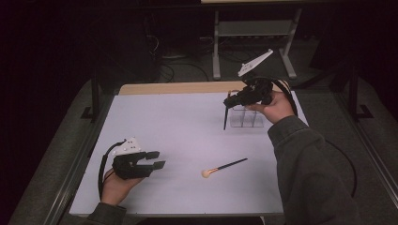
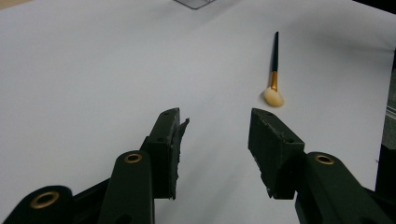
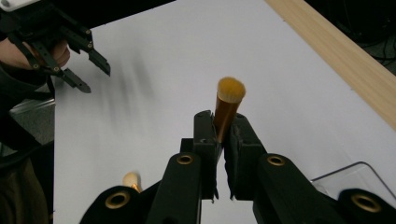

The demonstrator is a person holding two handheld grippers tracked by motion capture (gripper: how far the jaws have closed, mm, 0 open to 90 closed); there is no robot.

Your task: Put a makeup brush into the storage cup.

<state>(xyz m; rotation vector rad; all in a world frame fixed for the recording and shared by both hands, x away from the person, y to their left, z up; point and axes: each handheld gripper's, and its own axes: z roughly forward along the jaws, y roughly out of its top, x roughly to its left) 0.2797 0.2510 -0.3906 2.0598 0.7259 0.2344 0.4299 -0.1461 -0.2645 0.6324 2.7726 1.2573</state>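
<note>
A: Status, right tool (image 1: 228, 100)?

B: Clenched on a brush (image 1: 225, 115); handle hangs straight down below my jaws, just left of the clear organizer (image 1: 248, 117). The right gripper view shows its orange bristle end (image 3: 230, 88) poking up past the pads.

A: Left tool (image 1: 157, 159)?

B: Released, jaws apart, nothing between them. Second brush (image 2: 274, 74) lies flat on the bench (image 1: 187, 136) ahead and to its right, pale head nearest, handle pointing away. Left hand is nearer.
</note>
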